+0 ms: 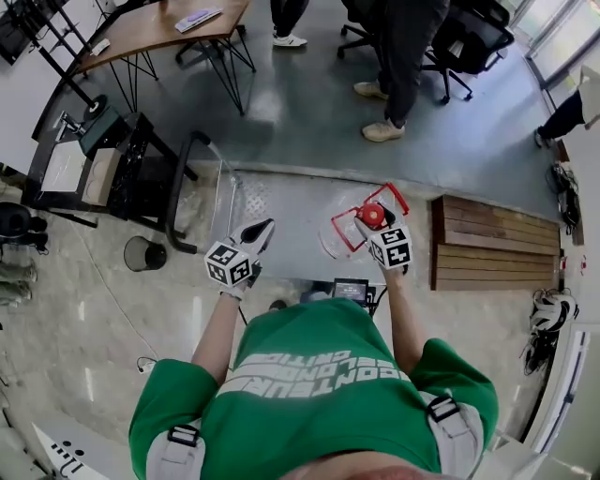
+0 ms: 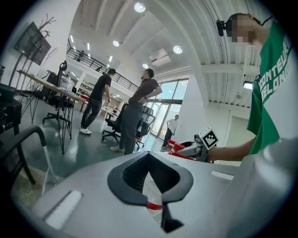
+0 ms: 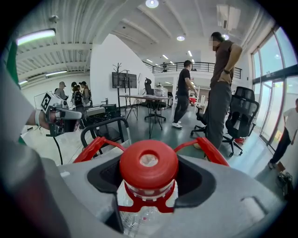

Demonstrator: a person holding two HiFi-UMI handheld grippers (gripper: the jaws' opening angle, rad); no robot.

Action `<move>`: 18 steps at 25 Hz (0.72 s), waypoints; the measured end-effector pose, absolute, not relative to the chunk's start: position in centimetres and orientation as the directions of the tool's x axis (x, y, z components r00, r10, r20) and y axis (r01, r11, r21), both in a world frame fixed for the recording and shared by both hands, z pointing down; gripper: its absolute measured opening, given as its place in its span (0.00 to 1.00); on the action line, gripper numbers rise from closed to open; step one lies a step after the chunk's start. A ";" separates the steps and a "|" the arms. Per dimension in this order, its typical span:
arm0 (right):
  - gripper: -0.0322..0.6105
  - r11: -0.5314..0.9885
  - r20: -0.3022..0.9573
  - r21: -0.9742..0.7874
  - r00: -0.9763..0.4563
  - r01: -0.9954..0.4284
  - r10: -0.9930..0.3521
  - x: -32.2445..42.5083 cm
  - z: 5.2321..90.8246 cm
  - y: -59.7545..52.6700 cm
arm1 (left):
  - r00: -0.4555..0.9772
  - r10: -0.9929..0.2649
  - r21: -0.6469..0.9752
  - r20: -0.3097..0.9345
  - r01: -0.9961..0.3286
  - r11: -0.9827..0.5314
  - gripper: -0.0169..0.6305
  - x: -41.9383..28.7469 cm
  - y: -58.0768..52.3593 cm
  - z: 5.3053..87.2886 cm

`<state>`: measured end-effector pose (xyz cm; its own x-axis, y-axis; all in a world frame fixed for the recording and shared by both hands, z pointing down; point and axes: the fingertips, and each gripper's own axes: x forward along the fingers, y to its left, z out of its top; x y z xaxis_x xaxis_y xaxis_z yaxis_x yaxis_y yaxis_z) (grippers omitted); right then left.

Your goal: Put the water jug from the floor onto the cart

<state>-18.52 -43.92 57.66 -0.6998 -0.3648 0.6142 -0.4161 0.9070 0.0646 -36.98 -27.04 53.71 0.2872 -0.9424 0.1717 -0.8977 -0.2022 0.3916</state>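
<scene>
The water jug [image 1: 372, 215] is clear plastic with a red cap [image 3: 149, 162] and a red carry handle [image 1: 349, 228]. My right gripper [image 1: 375, 228] [image 3: 149, 185] is shut on its neck just under the cap and holds it up. In the head view the jug shows over the right part of the cart's grey deck [image 1: 281, 220]. The cart's black push handle [image 1: 183, 192] [image 3: 105, 126] stands at the deck's left end. My left gripper [image 1: 260, 232] [image 2: 149, 155] hovers over the deck's left part with its tips together and nothing in them. It also shows in the right gripper view [image 3: 63, 114].
A wooden slatted pallet [image 1: 492, 239] lies right of the cart. A black bin [image 1: 143, 253] and a black rack [image 1: 122, 164] stand to the left. Two people [image 1: 403, 66] stand beyond the cart, near office chairs [image 1: 469, 37] and a wooden desk [image 1: 159, 28].
</scene>
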 end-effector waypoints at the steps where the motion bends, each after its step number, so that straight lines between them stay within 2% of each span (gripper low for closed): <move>1: 0.52 0.911 0.617 0.066 -0.700 -0.408 -0.359 -18.5 57.8 -44.5 | 0.285 -0.943 0.392 0.174 -0.898 -0.199 0.05 -36.8 -27.5 53.7; 18: 0.52 0.960 0.691 0.049 -0.685 -0.275 -0.231 -19.0 62.9 -50.0 | 0.200 -0.950 0.382 0.240 -0.919 -0.097 0.05 -36.1 -32.4 54.3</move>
<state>-18.98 -50.01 62.93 -0.6846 -0.2314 0.6912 -0.2752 0.9601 0.0488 -36.10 -32.43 54.34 0.2001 -0.9499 0.2402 -0.9191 -0.0971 0.3818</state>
